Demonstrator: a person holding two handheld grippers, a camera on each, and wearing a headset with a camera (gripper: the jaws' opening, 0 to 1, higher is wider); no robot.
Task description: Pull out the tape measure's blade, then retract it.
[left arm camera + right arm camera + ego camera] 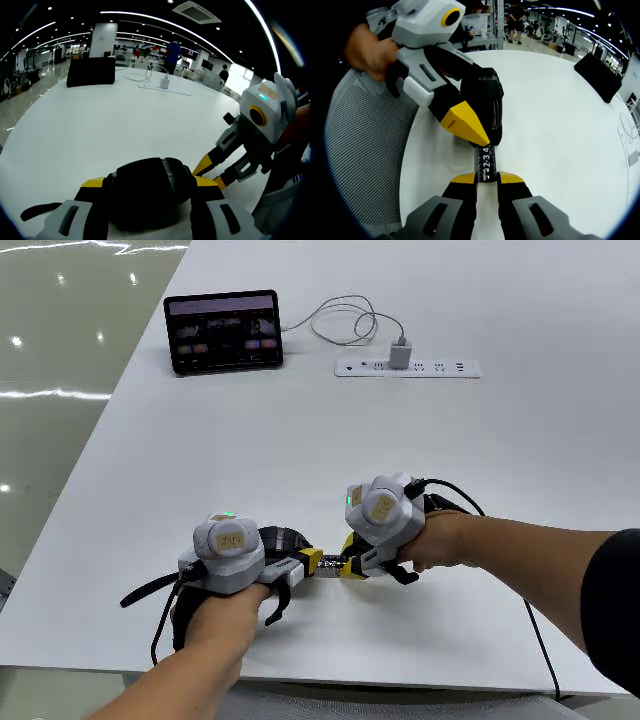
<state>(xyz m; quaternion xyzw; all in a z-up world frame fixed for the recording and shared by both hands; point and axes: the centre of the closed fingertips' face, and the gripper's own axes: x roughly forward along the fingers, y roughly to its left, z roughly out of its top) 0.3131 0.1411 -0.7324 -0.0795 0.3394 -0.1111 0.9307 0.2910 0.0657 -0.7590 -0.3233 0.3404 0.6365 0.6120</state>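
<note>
At a workbench, the left gripper [150, 183] clamps the black tape measure case [487, 102] on the white table [300, 430], well short of the tablet [223, 330]. The right gripper [487, 177] pinches the short drawn blade [486, 159], apparently at its tip.

Desk [300, 440], near edge: tape measure [150, 192], lying between the jaws of the left hand-held gripper [150, 182]. The blade [486, 162] runs right from it into the jaws of the right hand-held gripper [487, 177].
Desk, far side: tablet [223, 331] at left, power strip [407, 367] to its right. A charger [400, 353] sits on the strip, with a cable [345, 320] between charger and tablet.
</note>
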